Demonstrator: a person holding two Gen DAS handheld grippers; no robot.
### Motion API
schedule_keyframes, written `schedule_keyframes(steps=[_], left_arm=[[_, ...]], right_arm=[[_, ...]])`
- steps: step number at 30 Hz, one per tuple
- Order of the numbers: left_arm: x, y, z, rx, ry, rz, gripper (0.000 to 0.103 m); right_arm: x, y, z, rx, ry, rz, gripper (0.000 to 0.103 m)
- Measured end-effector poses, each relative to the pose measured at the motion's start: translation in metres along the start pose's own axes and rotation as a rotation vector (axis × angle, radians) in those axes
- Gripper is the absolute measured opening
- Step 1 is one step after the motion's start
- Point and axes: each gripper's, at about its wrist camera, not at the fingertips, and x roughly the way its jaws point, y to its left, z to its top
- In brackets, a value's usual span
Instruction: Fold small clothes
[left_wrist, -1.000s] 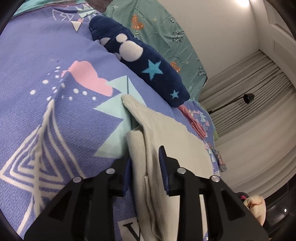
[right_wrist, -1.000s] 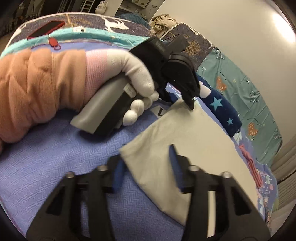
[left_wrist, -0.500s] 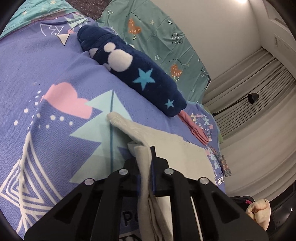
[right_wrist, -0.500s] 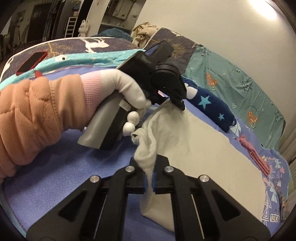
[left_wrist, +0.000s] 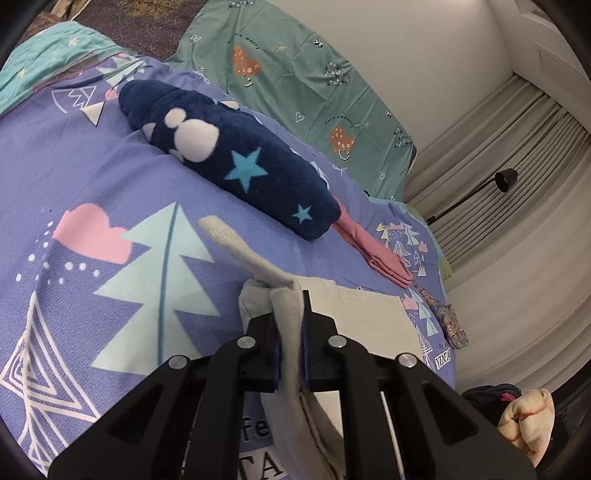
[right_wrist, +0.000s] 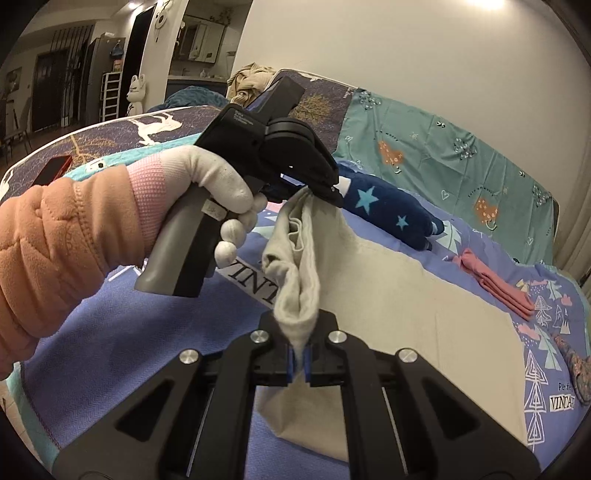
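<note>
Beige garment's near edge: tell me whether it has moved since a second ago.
Yes. The beige garment edge, flat on the purple bedspread before, is now lifted above it, pinched by the left gripper and right gripper.

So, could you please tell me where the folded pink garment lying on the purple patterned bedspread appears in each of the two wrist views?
Left wrist view: the folded pink garment lies right of centre, just beyond the tip of the rolled navy fleece blanket with stars.
Right wrist view: the garment lies at the right, past the beige cloth.
Shared landmark: the navy blanket, next to the garment in both.
</note>
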Motion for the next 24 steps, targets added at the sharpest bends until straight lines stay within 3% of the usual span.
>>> schedule_keyframes(steps=[10,24], left_arm=[[0.030,-0.055,0.001,0.066,0.004,0.079,0.008],[0.098,-0.142,-0.009,0.168,0.068,0.109,0.008]], right_arm=[[-0.008,-0.056,-0.017,0.132,-0.004,-0.005,0.003],[-0.029,-0.140,-0.057,0.308,-0.022,-0.004,0.003]])
